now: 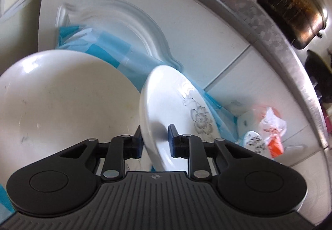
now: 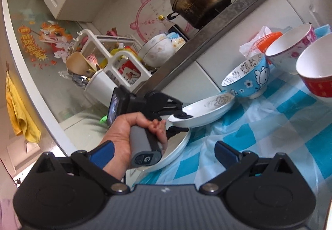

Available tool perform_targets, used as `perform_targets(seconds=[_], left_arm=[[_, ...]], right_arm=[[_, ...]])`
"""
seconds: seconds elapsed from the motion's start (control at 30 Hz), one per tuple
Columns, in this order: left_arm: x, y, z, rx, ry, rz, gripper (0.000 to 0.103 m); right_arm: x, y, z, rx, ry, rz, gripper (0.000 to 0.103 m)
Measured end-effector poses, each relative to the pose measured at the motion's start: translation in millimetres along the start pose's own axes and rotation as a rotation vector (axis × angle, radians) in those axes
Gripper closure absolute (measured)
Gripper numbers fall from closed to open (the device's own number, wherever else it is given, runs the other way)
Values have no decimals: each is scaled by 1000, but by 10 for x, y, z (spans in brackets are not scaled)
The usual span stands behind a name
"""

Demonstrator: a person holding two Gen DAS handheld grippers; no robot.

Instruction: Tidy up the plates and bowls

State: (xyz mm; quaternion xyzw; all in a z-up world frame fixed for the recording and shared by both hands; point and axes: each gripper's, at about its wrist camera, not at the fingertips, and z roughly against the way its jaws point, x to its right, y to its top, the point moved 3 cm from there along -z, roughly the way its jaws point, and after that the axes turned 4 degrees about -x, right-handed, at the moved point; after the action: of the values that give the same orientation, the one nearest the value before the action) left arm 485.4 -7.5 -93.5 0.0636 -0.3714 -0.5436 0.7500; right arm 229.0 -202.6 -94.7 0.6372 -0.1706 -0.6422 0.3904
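Red bowl (image 2: 317, 72) cut off by right edge. Big plate (image 1: 62, 101) cut off at left, its near rim behind the left tongs (image 1: 154, 138). Cupboard door panel (image 1: 116, 22) blurred.

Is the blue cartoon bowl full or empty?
Empty. The blue cartoon bowl stands upright and its patterned inside shows bare, nothing in it.

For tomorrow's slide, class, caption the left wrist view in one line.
Left gripper clamps the rim of a flower-patterned plate beside a plain white plate.
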Motion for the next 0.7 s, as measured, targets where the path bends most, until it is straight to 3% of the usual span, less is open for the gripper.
perform_targets(seconds=[0.23,0.4,0.7], left_arm=[[0,-234,292,10,10,-9,85],[-94,-495,570,13,-2,-28,86],[-416,-1158,1198,-22,-48,12,87]], right_arm=[[-8,-9,41,16,-22,-10,1],[37,22,135,25,-21,-113,1],[-81,277,373,75,-53,-68,1]])
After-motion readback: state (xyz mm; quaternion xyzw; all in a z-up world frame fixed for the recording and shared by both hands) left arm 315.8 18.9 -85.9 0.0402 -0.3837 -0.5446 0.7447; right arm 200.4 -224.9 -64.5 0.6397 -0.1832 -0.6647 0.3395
